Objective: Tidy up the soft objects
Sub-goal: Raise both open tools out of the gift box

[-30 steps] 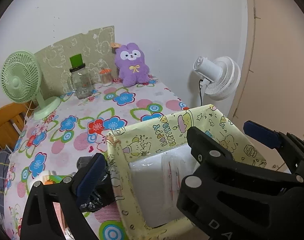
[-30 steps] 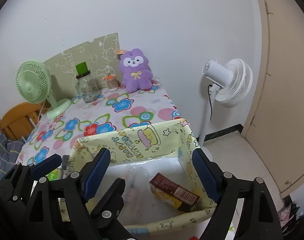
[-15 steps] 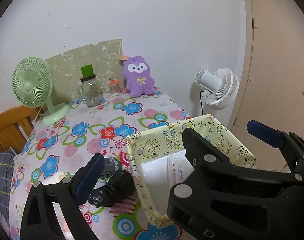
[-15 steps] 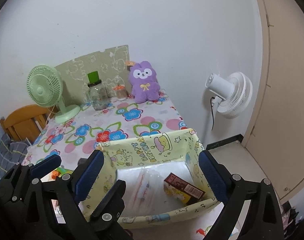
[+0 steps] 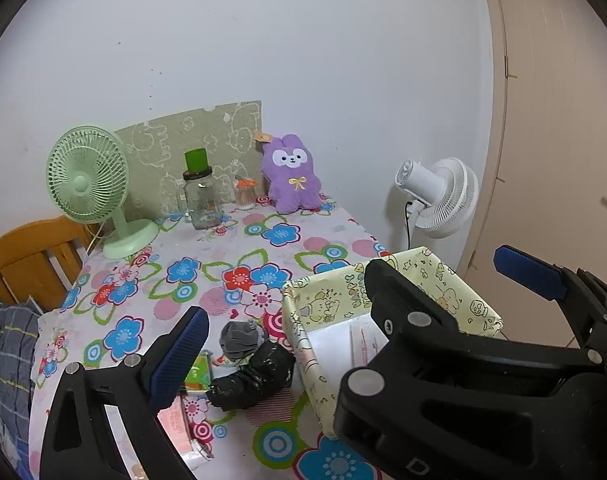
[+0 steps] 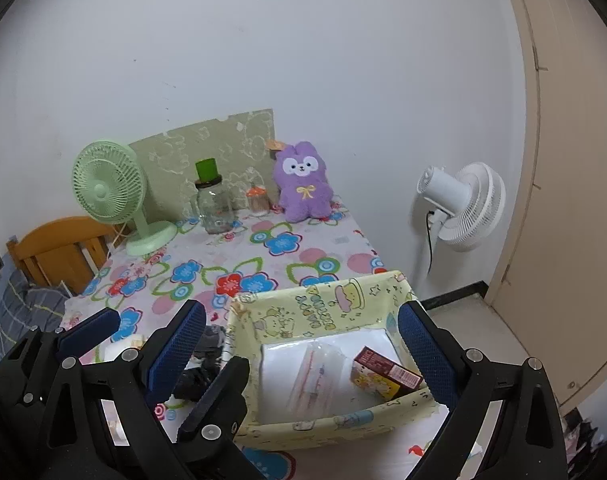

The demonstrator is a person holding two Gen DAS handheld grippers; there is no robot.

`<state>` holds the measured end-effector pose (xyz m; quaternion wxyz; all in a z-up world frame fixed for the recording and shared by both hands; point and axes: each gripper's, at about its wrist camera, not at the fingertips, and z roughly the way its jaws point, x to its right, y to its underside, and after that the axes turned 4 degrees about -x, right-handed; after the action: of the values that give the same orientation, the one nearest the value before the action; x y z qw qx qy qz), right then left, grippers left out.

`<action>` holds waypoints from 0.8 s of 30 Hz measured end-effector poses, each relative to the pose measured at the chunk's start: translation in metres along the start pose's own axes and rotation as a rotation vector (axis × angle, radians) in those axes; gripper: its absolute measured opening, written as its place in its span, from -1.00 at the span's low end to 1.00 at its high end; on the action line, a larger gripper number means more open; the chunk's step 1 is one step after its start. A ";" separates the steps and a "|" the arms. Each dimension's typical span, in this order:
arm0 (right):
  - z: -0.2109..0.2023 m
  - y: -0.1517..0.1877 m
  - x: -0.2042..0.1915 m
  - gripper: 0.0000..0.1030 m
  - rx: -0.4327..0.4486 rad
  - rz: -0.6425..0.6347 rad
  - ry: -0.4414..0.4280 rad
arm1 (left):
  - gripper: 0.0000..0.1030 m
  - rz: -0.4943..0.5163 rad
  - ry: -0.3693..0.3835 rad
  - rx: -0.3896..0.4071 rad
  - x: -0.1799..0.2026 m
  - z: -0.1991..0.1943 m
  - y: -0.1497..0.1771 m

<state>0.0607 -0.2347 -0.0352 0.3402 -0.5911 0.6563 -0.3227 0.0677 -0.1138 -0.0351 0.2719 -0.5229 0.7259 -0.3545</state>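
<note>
A purple plush bunny (image 5: 292, 178) (image 6: 303, 186) sits upright at the far end of the flowered table, against the wall. A grey rolled sock (image 5: 241, 338) and a black rolled sock (image 5: 255, 378) lie near the table's front, left of a yellow cartoon-print fabric box (image 5: 303, 340) (image 6: 323, 308). The box holds a clear plastic packet (image 6: 319, 372) and a small red-and-yellow carton (image 6: 383, 374). My left gripper (image 5: 351, 312) is open and empty above the socks and the box. My right gripper (image 6: 301, 344) is open and empty above the box.
A green desk fan (image 5: 89, 184), a glass jar with a green lid (image 5: 199, 194) and a small orange-topped jar (image 5: 245, 194) stand at the back. A white floor fan (image 5: 439, 194) stands right of the table. A wooden chair (image 5: 27, 260) is at the left. Packets (image 5: 195, 372) lie at the front left.
Both grippers have pulled back and up from the box, so more of the table shows. The socks beside the box have come into full view. Both stay open.
</note>
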 end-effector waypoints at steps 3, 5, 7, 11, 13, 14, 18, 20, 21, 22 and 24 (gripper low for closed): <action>-0.004 0.000 -0.007 0.91 0.007 -0.009 -0.006 | 0.94 0.000 -0.006 0.009 -0.005 -0.005 0.001; -0.006 0.001 -0.012 0.91 0.007 -0.014 -0.011 | 0.94 -0.001 -0.011 0.015 -0.010 -0.009 0.003; -0.008 0.002 -0.016 0.91 0.009 -0.019 -0.016 | 0.94 -0.002 -0.017 0.019 -0.013 -0.012 0.004; -0.011 0.004 -0.027 0.91 0.010 -0.031 -0.028 | 0.94 -0.003 -0.030 0.027 -0.021 -0.017 0.008; -0.012 0.006 -0.031 0.91 0.011 -0.036 -0.040 | 0.94 -0.002 -0.036 0.030 -0.025 -0.020 0.010; -0.012 0.006 -0.033 0.91 0.011 -0.038 -0.045 | 0.94 -0.002 -0.040 0.032 -0.027 -0.021 0.011; -0.013 0.008 -0.043 0.91 0.011 -0.051 -0.060 | 0.94 -0.006 -0.045 0.034 -0.035 -0.024 0.015; -0.014 0.009 -0.047 0.91 0.014 -0.062 -0.065 | 0.94 -0.008 -0.047 0.032 -0.038 -0.024 0.018; -0.014 0.010 -0.049 0.91 0.015 -0.067 -0.069 | 0.94 -0.008 -0.048 0.031 -0.040 -0.025 0.019; -0.013 0.012 -0.051 0.91 0.015 -0.070 -0.072 | 0.94 -0.007 -0.050 0.030 -0.042 -0.025 0.021; -0.012 0.014 -0.055 0.91 0.013 -0.072 -0.080 | 0.94 -0.006 -0.054 0.026 -0.046 -0.025 0.024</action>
<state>0.0466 -0.1787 -0.0365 0.3581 -0.6244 0.6184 -0.3153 0.0489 -0.0597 -0.0376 0.2971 -0.5309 0.7120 -0.3505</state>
